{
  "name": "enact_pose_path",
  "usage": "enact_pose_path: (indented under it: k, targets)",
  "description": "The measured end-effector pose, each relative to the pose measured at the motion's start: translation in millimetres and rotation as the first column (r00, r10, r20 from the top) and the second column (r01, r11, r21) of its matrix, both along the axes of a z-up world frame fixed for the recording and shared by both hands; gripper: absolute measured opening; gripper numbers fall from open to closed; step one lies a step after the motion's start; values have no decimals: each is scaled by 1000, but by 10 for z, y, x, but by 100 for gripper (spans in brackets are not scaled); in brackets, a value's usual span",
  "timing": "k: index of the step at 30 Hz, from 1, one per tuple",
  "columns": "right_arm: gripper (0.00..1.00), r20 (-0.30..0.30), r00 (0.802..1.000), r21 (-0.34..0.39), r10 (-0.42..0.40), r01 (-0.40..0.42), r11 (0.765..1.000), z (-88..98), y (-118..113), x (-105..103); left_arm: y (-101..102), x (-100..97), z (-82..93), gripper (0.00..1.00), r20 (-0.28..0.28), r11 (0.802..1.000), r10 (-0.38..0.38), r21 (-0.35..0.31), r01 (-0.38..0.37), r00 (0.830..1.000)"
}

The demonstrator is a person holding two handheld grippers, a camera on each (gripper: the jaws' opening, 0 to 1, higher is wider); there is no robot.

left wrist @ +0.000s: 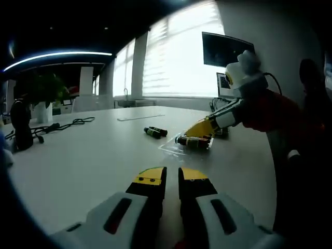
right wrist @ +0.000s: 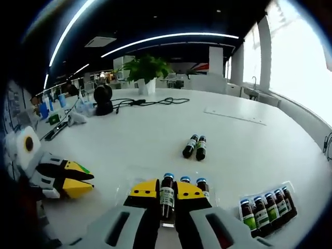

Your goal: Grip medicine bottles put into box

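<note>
In the right gripper view, the right gripper [right wrist: 167,193] is clenched on a bottle [right wrist: 166,194], upright between its yellow tips; the bottle's lower part is hidden by the jaws. Just behind it stand two more bottles [right wrist: 194,184], only their blue caps and shoulders showing, inside a clear tray [right wrist: 134,176] whose edges are hard to make out against the white table [right wrist: 155,129]. To the right a second tray [right wrist: 241,205] holds a row of five bottles [right wrist: 267,207], near the table's edge. At the left the left gripper [right wrist: 85,182] hovers, its tips a little apart.

In the left gripper view, the left gripper [left wrist: 172,181] hangs released over bare table [left wrist: 93,150], a narrow gap between its tips. Farther off, a loose pair [right wrist: 195,147] of bottles lies on its side with open tabletop all around. Beyond, a cable [right wrist: 150,101], a dark round object [right wrist: 104,98] and a plant [right wrist: 145,70] sit at the far edge.
</note>
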State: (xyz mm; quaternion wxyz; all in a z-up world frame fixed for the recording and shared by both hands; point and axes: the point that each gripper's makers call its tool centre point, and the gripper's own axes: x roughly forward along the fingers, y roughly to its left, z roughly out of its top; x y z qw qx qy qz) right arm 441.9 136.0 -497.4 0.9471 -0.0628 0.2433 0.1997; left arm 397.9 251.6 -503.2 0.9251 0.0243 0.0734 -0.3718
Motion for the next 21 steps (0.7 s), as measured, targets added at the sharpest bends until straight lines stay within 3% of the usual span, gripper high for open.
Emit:
enact_pose_path:
  k: [21]
  targets:
    - [4, -41, 997, -38, 67, -68, 997, -72, -2, -119, 6, -1, 3, 4, 1, 1000, 0, -2, 0, 1000]
